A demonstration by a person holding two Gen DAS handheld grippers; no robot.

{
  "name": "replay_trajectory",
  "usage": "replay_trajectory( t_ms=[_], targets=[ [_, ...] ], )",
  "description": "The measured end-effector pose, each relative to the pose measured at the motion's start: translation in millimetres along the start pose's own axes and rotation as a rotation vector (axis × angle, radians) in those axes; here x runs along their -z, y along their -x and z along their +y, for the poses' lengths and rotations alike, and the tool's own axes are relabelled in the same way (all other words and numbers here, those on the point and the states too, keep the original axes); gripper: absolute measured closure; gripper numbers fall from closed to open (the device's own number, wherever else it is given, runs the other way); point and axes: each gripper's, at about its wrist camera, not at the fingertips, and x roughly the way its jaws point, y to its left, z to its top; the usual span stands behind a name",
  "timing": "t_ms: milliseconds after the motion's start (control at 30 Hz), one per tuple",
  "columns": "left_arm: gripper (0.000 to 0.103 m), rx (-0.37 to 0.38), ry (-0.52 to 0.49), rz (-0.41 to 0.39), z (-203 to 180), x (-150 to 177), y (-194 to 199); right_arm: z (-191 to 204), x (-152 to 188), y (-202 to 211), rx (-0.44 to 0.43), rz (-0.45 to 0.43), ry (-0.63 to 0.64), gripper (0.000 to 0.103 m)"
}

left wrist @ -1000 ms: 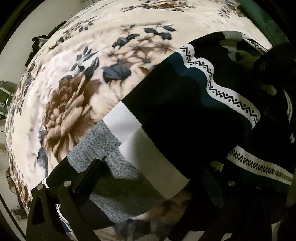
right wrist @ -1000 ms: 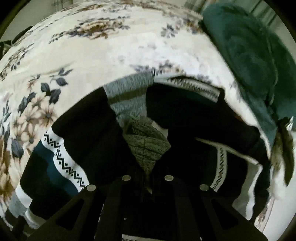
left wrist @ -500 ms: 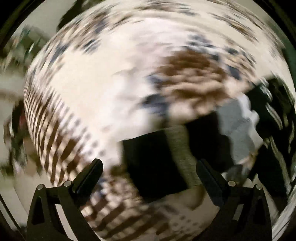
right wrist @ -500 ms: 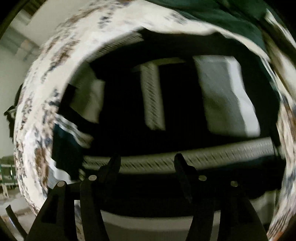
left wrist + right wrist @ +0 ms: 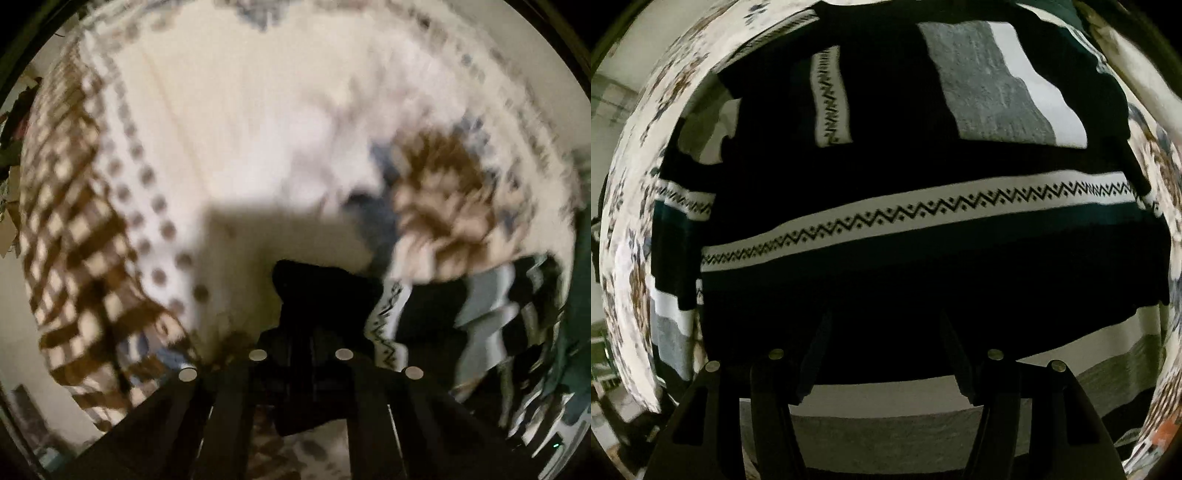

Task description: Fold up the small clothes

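We've got the sweater (image 5: 923, 229) spread across the floral bed cover (image 5: 639, 177), filling most of the right wrist view: black knit w/ a white zigzag band running across, grey and white blocks toward the far side. The right hand-held gripper (image 5: 886, 350) hangs over the near hem area w/ its fingers spread apart and nothing between them, so it isn't holding yet. The left hand-held gripper (image 5: 301, 332) has its fingers pinched together on a bunched black fold of the same sweater (image 5: 424, 317), off at the garment's edge; that view is badly motion-blurred, so we can't tell exactly which part it has, prob a sleeve or side edge. To do this fold well, we'd say: keep the left pinch firm and carry the fabric low over the body so it lays flat, not rolled. Bring the right one down onto the hem and close on one layer edge only, w/o dragging the cover. Line the fold up w/ the zigzag band as a straight ref. Knit is thick and floppy, so expect sag; move slowly.
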Motion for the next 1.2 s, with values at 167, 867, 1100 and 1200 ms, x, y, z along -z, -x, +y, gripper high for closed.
replay_trajectory(
  t_ms=[167, 867, 1100, 1200],
  targets=[
    [0.099, 0.012, -0.055, -0.146, -7.9, -17.1, 37.8, -3.6, 7.5, 6.6, 0.005, -0.014, 0.038, 0.041],
    [0.04, 0.255, 0.258, -0.04, 15.6, -12.1, -30.9, -19.2, 16.3, 6.4, 0.039, 0.029, 0.026, 0.041],
    [0.098, 0.16, 0.073, -0.159, -39.5, -27.0, 1.2, -27.8, 17.4, 25.7, 0.039, 0.003, 0.018, 0.041],
    [0.098, 0.154, -0.033, -0.214, -78.1, -27.9, 24.5, -35.5, 13.6, 40.2, 0.026, -0.022, 0.005, 0.041]
  ],
)
